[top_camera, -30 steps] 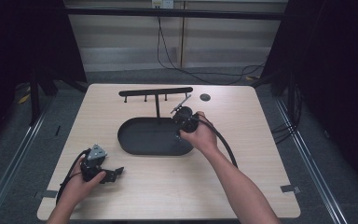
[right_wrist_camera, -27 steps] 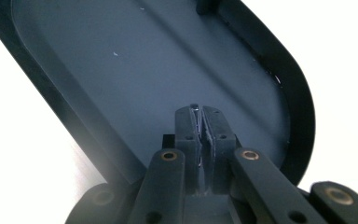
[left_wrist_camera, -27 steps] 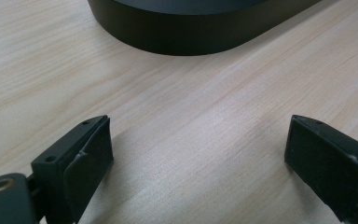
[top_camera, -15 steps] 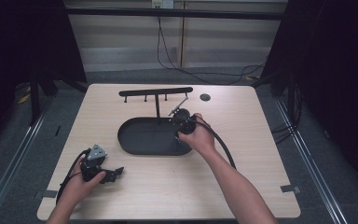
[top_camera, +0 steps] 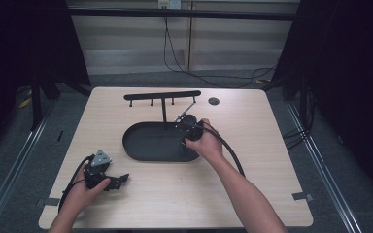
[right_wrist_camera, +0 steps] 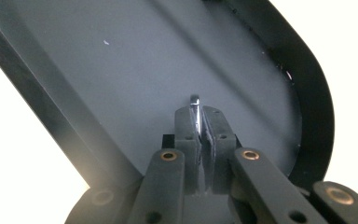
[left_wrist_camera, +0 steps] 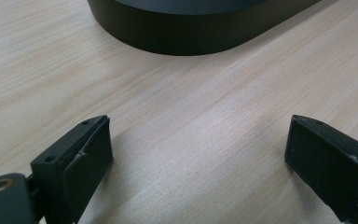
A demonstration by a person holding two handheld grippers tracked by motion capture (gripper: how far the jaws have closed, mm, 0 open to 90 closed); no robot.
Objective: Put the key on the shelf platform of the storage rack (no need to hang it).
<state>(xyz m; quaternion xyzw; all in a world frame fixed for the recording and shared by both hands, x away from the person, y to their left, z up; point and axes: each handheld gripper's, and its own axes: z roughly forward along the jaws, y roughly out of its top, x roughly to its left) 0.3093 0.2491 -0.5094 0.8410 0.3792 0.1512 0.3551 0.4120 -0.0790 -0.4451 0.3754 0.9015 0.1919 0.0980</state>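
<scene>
Pale wood-grain table (top_camera: 175, 204) under dark surroundings, with cables trailing along the floor beyond its far edge. At the table's centre sits a black oval tray (top_camera: 145, 145) carrying an upright post and a crossbar with short pegs, a hanging stand (top_camera: 162, 95). A small dark round disc (top_camera: 213, 101) lies at about one o'clock from the tray.

My right gripper (top_camera: 188, 127) hovers over the tray's three o'clock end, its fingers (right_wrist_camera: 186, 128) clenched on a slim shiny metal piece (right_wrist_camera: 195, 105). In the high view that piece reads as a thin rod (top_camera: 187, 110) slanting up toward the crossbar's right end; I cannot tell what it is beyond that. My left gripper (top_camera: 117, 180) rests on the table at about seven o'clock from the tray, its fingers (left_wrist_camera: 86, 163) spread wide with nothing between them.

As I judge it, the step is bringing the metal piece up to a peg on the crossbar. To do it well I would keep the squeeze firm, since the piece is thin and smooth and may twist, approach the peg slowly, and keep clear of the post. The left gripper could steady the tray's rim if the stand rocks.

No brand, label or writing is readable anywhere.
</scene>
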